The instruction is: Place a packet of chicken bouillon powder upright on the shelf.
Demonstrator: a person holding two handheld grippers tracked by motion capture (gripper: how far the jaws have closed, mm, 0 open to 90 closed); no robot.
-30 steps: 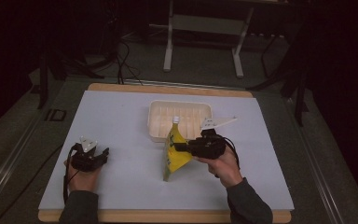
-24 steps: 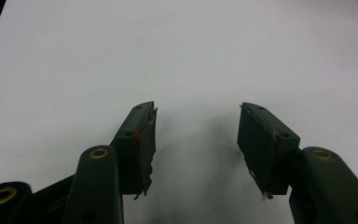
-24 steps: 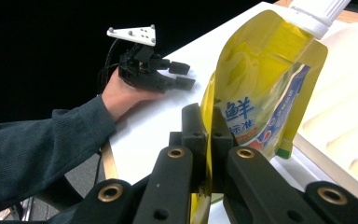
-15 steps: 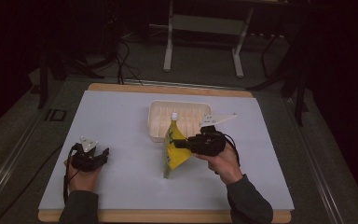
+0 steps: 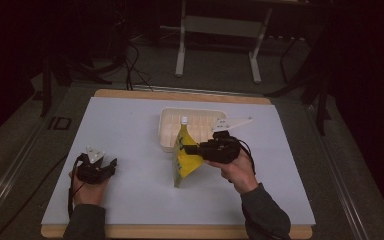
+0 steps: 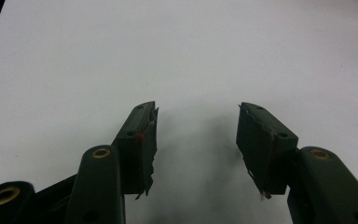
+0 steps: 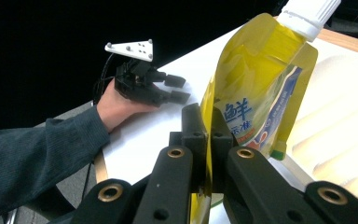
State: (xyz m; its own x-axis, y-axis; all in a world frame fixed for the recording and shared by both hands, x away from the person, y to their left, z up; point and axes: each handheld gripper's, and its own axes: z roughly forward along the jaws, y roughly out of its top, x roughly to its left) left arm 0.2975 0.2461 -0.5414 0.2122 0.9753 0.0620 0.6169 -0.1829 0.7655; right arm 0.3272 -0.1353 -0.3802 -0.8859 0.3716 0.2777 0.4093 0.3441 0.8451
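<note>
**Pouch pinched by its edge and held up beside the tray**

At the left, the left claw rests low on the white tabletop, well apart from everything else. In the left gripper view its jaws stand wide apart with nothing but bare surface between them. It looks parked there to stay out of the way: the hand behind it lies flat, and nothing lies within its reach.

Toward the middle, the yellow pouch hangs upright with its white cap at the top and its bottom corner near or on the tabletop; I cannot tell which. The right gripper view shows why it sits this way: the right claw is clamped on the pouch's flat side seam, which gives thin, firm material to pinch instead of the soft, bulging body. Held from the edge, the pouch dangles under its own weight and keeps its cap uppermost, which should guard against leaking if the cap is loose.

Just behind the pouch lies the shallow white tray, empty as far as can be seen. The pouch's top overlaps the tray's near rim in the high view, so my judgement is that the tray is where the pouch is headed.

The right hand grips from the right, leaving the pouch's left face free.
</note>
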